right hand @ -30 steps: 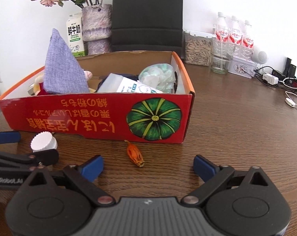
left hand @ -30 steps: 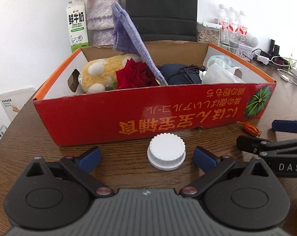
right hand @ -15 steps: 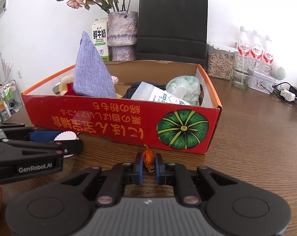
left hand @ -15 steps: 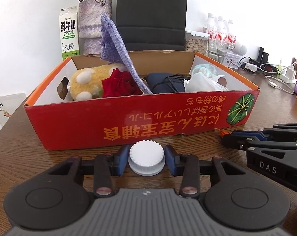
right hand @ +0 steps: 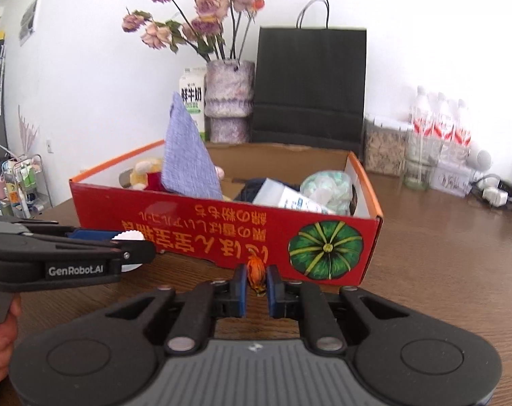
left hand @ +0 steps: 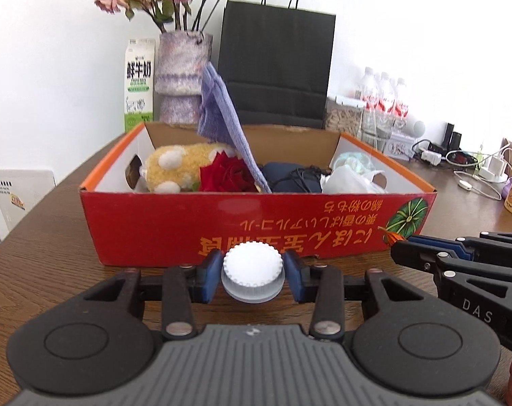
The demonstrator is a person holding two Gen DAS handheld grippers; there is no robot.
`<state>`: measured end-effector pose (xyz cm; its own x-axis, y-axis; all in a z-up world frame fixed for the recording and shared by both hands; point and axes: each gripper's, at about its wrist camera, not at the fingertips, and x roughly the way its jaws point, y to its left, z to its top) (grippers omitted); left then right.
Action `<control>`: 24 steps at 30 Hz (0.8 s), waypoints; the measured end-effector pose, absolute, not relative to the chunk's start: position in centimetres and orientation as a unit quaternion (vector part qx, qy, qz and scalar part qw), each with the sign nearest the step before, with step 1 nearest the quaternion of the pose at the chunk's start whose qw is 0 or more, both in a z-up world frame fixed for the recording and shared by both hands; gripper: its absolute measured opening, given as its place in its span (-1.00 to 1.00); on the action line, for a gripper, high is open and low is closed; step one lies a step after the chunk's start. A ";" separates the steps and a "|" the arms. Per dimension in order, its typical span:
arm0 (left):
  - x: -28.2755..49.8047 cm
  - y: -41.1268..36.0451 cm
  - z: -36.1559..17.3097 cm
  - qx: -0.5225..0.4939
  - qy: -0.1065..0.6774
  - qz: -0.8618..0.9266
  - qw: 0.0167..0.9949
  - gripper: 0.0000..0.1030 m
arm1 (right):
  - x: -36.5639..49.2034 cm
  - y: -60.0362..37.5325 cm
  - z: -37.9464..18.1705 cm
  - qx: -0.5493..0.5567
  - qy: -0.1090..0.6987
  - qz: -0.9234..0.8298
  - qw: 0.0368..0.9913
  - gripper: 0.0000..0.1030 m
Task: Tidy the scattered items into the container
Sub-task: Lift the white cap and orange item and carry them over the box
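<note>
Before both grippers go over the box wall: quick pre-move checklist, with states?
1. Left gripper shut on the white cap: ok, pads press both sides.
2. Right gripper shut on the small orange item: ok, pinched between the pads.
3. Both items off the table: cannot tell; the lift looks slight.
4. Near wall of the red box cleared: not ok, both grippers sit in front of it, below the rim.
5. Drop room inside: ok on the right gripper's side, a bare patch of floor shows behind the purple cloth; cannot tell for the cap.
6. Grippers apart from each other: ok, side by side with a gap.
</note>
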<state>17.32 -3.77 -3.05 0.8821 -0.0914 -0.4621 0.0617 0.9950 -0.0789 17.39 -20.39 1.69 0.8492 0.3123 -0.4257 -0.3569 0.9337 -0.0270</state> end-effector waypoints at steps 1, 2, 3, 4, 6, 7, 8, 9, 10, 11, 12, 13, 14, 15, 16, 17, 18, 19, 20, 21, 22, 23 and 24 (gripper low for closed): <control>17.0 -3.8 -2.9 -0.029 0.231 -0.038 0.972 -0.20 | 16.9 -20.4 1.8 -0.056 0.199 0.171 0.963 -0.79; 16.6 -3.9 -2.8 -0.028 0.221 -0.036 0.974 -0.20 | 16.6 -20.4 1.9 -0.058 0.189 0.169 0.966 -0.79; 16.2 -3.9 -2.6 -0.027 0.210 -0.032 0.977 -0.20 | 16.3 -20.4 2.1 -0.059 0.180 0.168 0.968 -0.79; 15.9 -3.9 -2.5 -0.026 0.199 -0.026 0.979 -0.20 | 16.1 -20.4 2.2 -0.060 0.172 0.167 0.969 -0.79; 15.2 -4.0 -2.3 -0.027 0.177 -0.013 0.984 -0.20 | 15.5 -20.3 2.4 -0.064 0.152 0.165 0.972 -0.79; 15.0 -4.0 -2.2 -0.026 0.170 -0.010 0.985 -0.20 | 15.3 -20.2 2.4 -0.067 0.144 0.164 0.974 -0.79; 14.9 -4.1 -2.0 -0.025 0.169 -0.011 0.985 -0.20 | 15.1 -20.1 2.5 -0.071 0.137 0.163 0.974 -0.79; 14.8 -4.1 -1.8 -0.026 0.168 -0.014 0.985 -0.20 | 15.0 -20.1 2.7 -0.071 0.134 0.165 0.975 -0.79; 14.7 -4.1 -1.6 -0.028 0.165 -0.016 0.986 -0.20 | 15.0 -20.1 2.8 -0.068 0.130 0.167 0.975 -0.79; 14.7 -4.1 -1.3 -0.029 0.161 -0.018 0.986 -0.20 | 14.9 -20.1 3.1 -0.066 0.126 0.168 0.975 -0.79; 14.7 -4.1 -1.0 -0.030 0.158 -0.020 0.987 -0.20 | 14.9 -20.0 3.3 -0.065 0.121 0.169 0.976 -0.79; 14.7 -4.1 -0.7 -0.031 0.154 -0.021 0.987 -0.20 | 14.9 -20.0 3.6 -0.064 0.117 0.171 0.976 -0.79; 14.8 -4.0 -0.2 -0.032 0.148 -0.022 0.988 -0.20 | 15.1 -19.9 3.9 -0.061 0.116 0.175 0.976 -0.79; 15.0 -4.0 0.3 -0.033 0.143 -0.023 0.989 -0.20 | 15.2 -19.9 4.2 -0.055 0.114 0.180 0.975 -0.79; 15.1 -3.9 0.8 -0.035 0.136 -0.024 0.990 -0.20 | 15.3 -19.8 4.6 -0.051 0.110 0.185 0.975 -0.79; 15.3 -3.8 1.3 -0.038 0.130 -0.025 0.990 -0.20 | 15.4 -19.7 5.0 -0.050 0.105 0.187 0.975 -0.79; 15.4 -3.7 1.8 -0.041 0.124 -0.026 0.991 -0.20 | 15.5 -19.6 5.4 -0.050 0.100 0.188 0.976 -0.79; 15.7 -3.6 2.2 -0.043 0.119 -0.027 0.992 -0.20 | 15.7 -19.4 5.9 -0.048 0.093 0.189 0.976 -0.79; 16.0 -3.6 2.7 -0.044 0.113 -0.027 0.992 -0.20 | 16.0 -19.3 6.4 -0.046 0.087 0.191 0.977 -0.79; 16.3 -3.6 3.1 -0.044 0.107 -0.027 0.993 -0.20 | 16.3 -19.2 6.8 -0.043 0.083 0.192 0.977 -0.79; 16.7 -3.7 3.5 -0.043 0.102 -0.026 0.994 -0.20 | 16.6 -19.1 7.2 -0.041 0.078 0.192 0.977 -0.79; 17.1 -3.7 3.9 -0.044 0.096 -0.025 0.994 -0.20 | 17.0 -18.9 7.6 -0.038 0.073 0.191 0.978 -0.79; 17.5 -3.7 4.2 -0.046 0.091 -0.024 0.994 -0.20 | 17.6 -18.8 8.2 -0.034 0.069 0.191 0.978 -0.79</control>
